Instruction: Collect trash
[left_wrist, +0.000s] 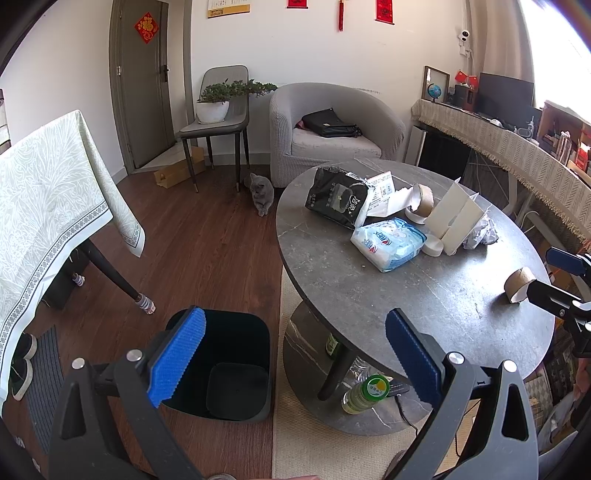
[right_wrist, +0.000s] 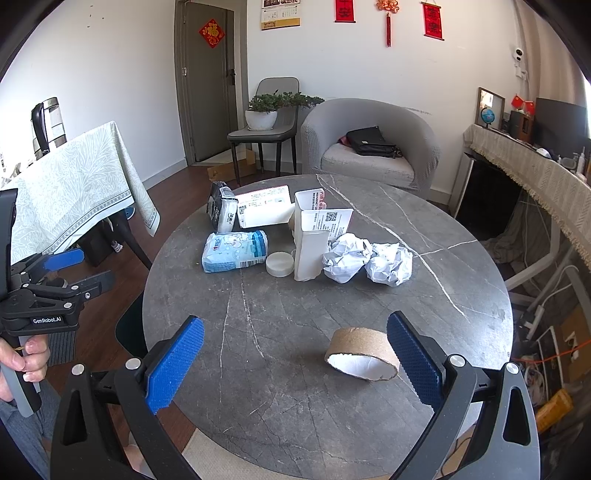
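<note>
Round grey table (right_wrist: 461, 295) carries your trash. The black bin (left_wrist: 236, 369) stands on the floor just beside the table, left side; it looks empty inside, only dark floor showing. The right wrist view shows only its dark edge, and the grey cat (left_wrist: 260, 192) shows in the left view alone. Far pile: black pack (left_wrist: 338, 197), blue-white wipes pack (right_wrist: 234, 251), white carton (right_wrist: 314, 240) upright, two crumpled papers (right_wrist: 365, 262), white cap (right_wrist: 280, 264). Only the right view shows both papers clearly. Cardboard roll (right_wrist: 364, 352) lies alone near your edge, on its side, axis pointing toward you and slightly right, open end facing the camera. Your right tool (right_wrist: 295, 358) has its jaws wide apart, right pad just beside the roll. Your left tool (left_wrist: 293, 356) is spread wide over the bin, holding nothing.
</note>
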